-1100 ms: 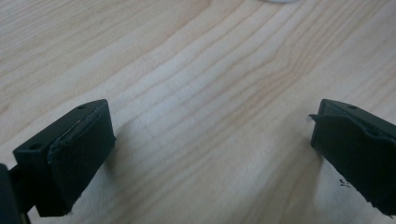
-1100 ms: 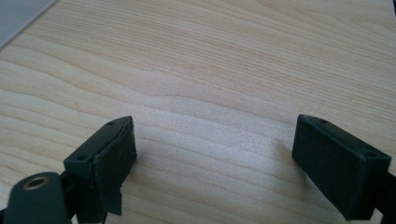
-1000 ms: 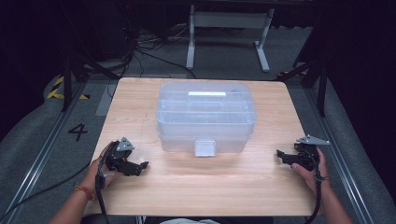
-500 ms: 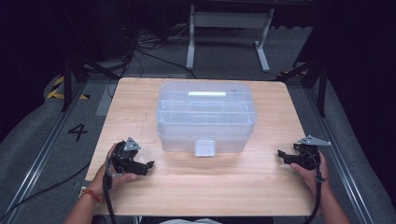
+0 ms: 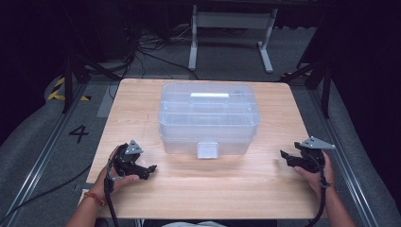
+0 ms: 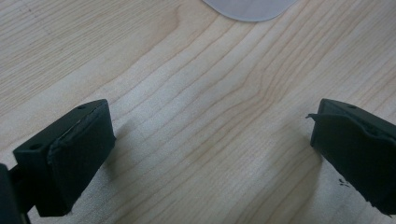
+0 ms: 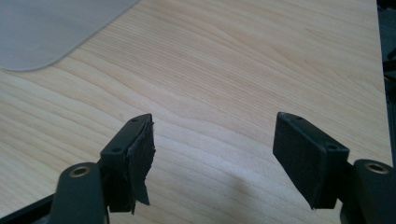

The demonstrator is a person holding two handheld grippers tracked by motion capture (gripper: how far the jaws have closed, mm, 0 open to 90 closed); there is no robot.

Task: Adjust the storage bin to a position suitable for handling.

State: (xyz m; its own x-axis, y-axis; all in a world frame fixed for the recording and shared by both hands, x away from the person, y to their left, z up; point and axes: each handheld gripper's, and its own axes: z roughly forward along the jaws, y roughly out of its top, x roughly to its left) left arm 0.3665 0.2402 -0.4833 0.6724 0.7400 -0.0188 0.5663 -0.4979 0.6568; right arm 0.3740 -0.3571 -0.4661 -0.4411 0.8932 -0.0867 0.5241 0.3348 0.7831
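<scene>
From the high view, my left tool [image 5: 150,169] has slid in across the desk [image 5: 213,189] toward the box [image 5: 209,118] over the last second and now sits near the box's front left corner, pointing at it; my right tool [image 5: 284,156] has barely shifted and waits well off the box's front right corner. I take this as the start of a reach for the box, whose lid is shut and whose front latch [image 5: 207,149] is down, so nothing on it has been worked yet. In the left gripper view, my left tool [image 6: 212,140] is spread wide over bare wood, gripping nothing, with a rounded corner of the box [image 6: 250,7] just ahead at the top. In the right gripper view, my right tool [image 7: 215,144] is likewise wide open and empty above the desk, the box [image 7: 51,28] lying ahead of it to the upper left.
</scene>
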